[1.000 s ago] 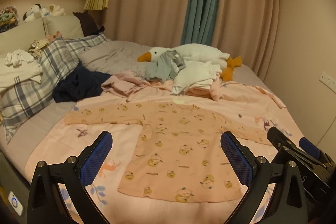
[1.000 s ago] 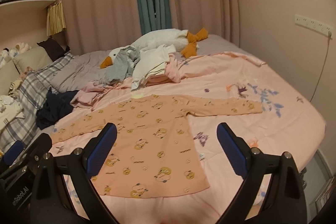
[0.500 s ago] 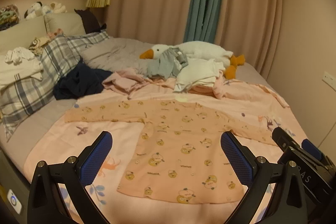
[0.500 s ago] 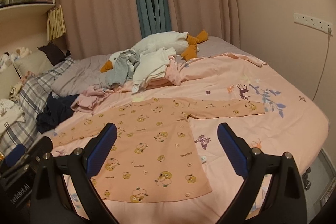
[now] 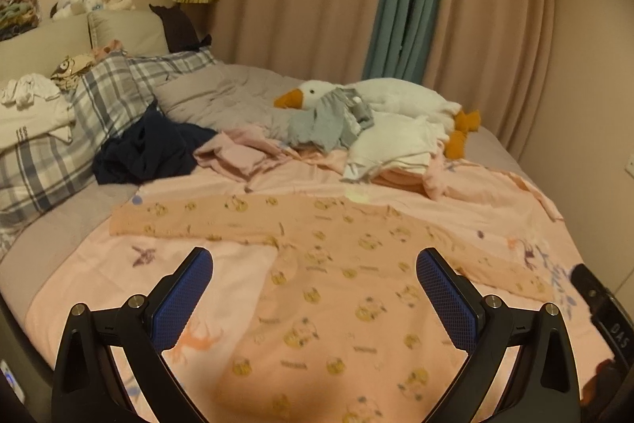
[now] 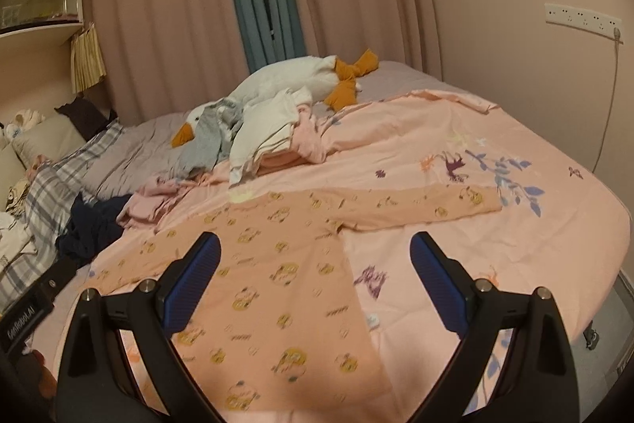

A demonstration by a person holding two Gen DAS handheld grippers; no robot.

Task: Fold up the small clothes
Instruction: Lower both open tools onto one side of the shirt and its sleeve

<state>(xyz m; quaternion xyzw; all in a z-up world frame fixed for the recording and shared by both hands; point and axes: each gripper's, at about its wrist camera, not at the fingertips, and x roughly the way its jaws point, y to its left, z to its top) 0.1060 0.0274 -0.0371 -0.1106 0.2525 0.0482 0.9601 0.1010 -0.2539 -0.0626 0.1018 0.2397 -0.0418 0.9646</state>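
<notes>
With both grippers (image 5: 313, 300) (image 6: 313, 284) spread wide and empty above the flat shirt (image 5: 340, 264), each sleeve is best pinched near its cuff and folded inward.

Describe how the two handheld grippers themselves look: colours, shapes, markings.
Both the left gripper and the right gripper have glossy black angular frames with silver bolt heads and two fingers faced with textured blue pads. The left gripper's body carries white lettering where it shows in the right wrist view. No cables or sleeves are visible.
</notes>
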